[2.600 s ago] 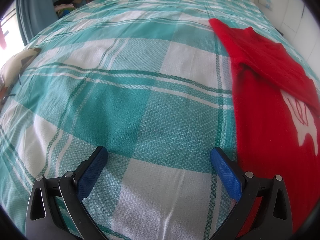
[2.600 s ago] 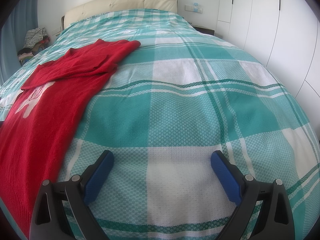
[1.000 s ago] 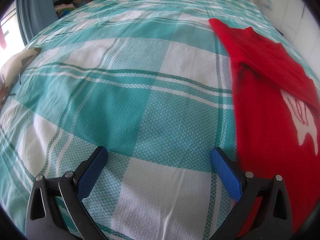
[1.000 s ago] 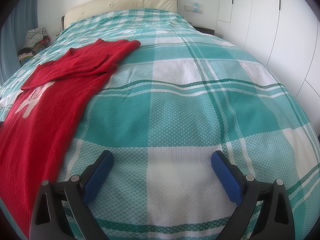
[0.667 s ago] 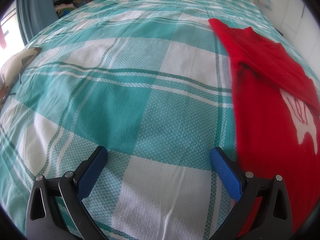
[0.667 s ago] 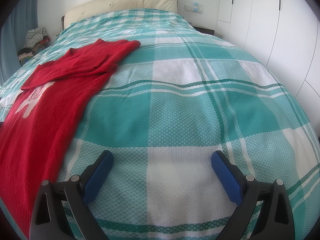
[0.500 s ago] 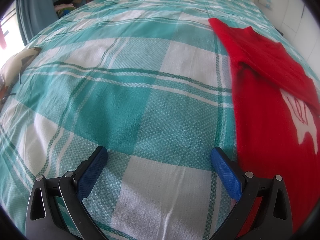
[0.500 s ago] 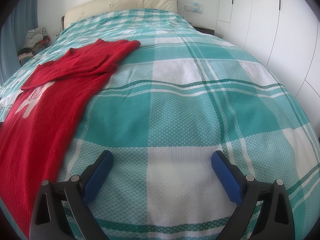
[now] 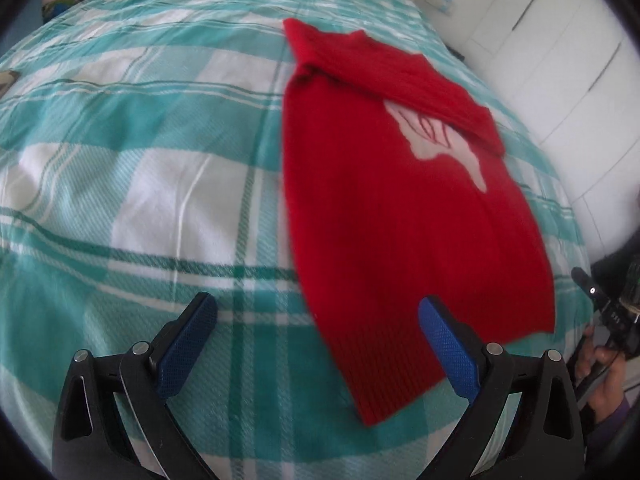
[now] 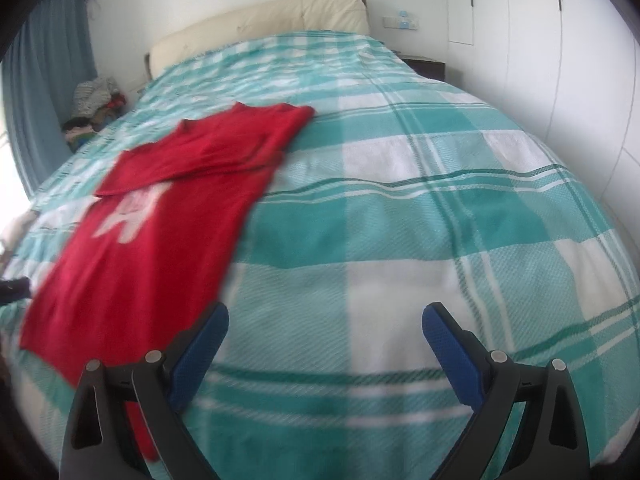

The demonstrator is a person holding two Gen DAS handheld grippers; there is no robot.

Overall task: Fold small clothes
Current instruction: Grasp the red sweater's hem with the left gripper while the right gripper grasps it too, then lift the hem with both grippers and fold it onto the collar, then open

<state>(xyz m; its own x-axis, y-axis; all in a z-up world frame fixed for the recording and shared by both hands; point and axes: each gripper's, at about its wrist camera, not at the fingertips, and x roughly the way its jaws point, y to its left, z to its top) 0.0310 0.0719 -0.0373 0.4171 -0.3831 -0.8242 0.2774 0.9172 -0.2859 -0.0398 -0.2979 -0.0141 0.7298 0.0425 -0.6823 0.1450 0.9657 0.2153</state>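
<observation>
A red knitted sweater point(image 9: 404, 208) with a white motif lies flat on the teal-and-white plaid bedspread point(image 9: 140, 168), its top part folded down over the chest. My left gripper point(image 9: 316, 320) is open above the sweater's lower hem, whose near corner lies between the blue pads. In the right wrist view the same sweater point(image 10: 160, 224) stretches along the left side. My right gripper point(image 10: 324, 328) is open over bare bedspread point(image 10: 400, 240), its left finger point(image 10: 200, 348) at the sweater's right edge. Nothing is held.
A cream headboard point(image 10: 260, 24) and white wardrobe doors point(image 10: 560, 40) bound the bed at the far end and right. A pile of clothes point(image 10: 96, 108) sits by the blue curtain point(image 10: 44, 80). A hand point(image 9: 600, 376) holding the other gripper shows at the right edge.
Both grippers have lifted and pulled back from the bed, so more of the sweater and room shows. The left gripper has swung right over the sweater's hem. Both stay open.
</observation>
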